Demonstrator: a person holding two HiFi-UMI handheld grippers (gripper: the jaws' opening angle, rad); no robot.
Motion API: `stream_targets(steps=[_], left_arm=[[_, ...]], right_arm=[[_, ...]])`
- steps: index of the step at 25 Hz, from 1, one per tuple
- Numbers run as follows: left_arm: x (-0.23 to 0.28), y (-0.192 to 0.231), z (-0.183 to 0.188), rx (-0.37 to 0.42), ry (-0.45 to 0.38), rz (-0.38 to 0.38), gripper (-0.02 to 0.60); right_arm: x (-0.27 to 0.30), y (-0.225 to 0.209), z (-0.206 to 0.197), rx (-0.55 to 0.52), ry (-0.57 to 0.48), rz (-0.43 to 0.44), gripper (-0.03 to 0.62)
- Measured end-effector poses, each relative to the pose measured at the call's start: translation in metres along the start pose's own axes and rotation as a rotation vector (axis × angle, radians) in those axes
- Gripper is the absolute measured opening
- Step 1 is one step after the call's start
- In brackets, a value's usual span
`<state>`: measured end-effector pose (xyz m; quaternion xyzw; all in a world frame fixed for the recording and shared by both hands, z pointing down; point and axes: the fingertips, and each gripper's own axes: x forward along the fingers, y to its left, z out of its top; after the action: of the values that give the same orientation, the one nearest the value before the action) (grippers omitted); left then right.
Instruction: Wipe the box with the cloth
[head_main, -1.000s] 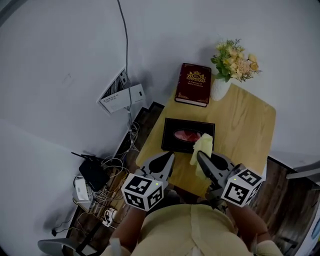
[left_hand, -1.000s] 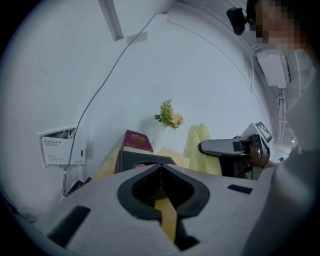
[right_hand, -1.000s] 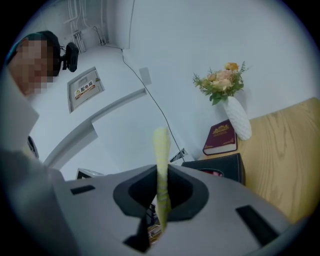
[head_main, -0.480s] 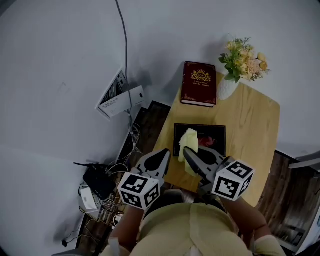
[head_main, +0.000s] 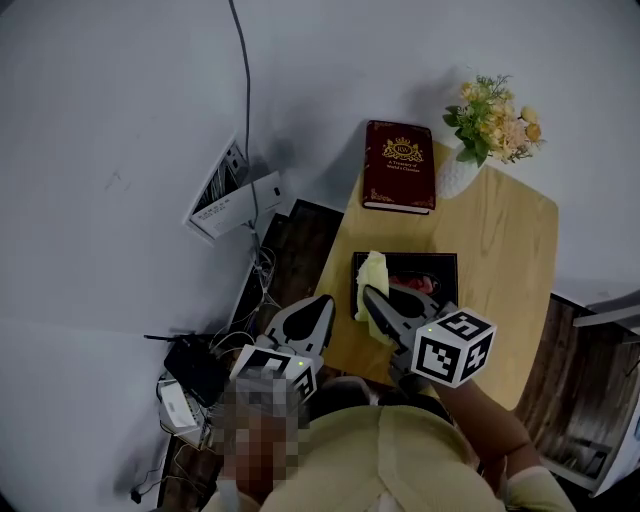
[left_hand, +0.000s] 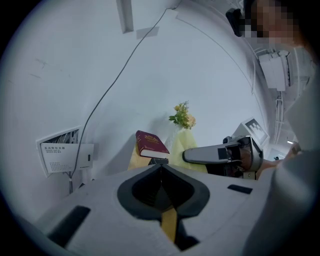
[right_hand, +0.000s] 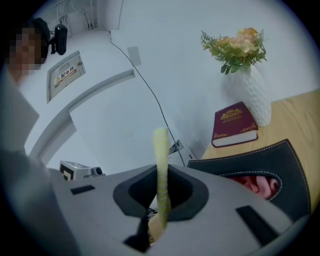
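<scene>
Yellow cloth (head_main: 372, 272) pinched in right gripper (head_main: 375, 300); sweep flat across box (head_main: 442, 266) toward 3 o'clock. Left gripper (head_main: 322, 305) closed, empty.

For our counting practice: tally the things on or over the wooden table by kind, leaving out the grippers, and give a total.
Book: 1
Vase of flowers: 1
Black box: 1
Yellow cloth: 1
Total: 4
</scene>
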<state>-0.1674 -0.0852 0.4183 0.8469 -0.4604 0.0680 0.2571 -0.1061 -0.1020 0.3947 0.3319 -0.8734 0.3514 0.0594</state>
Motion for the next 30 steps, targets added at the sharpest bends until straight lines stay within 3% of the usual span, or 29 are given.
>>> stream_targets(steps=[15, 20, 30], left_arm=[[0.012, -0.008, 0.000, -0.018, -0.003, 0.017, 0.021], [0.013, -0.008, -0.002, -0.025, -0.001, 0.034, 0.021], [0.028, -0.033, 0.002, 0.008, 0.010, -0.011, 0.021]], right_arm=[[0.010, -0.033, -0.013, -0.015, 0.125, -0.116, 0.041], [0.002, -0.046, -0.012, -0.009, 0.135, -0.149, 0.041], [-0.035, -0.075, -0.013, 0.015, 0.119, -0.228, 0.041]])
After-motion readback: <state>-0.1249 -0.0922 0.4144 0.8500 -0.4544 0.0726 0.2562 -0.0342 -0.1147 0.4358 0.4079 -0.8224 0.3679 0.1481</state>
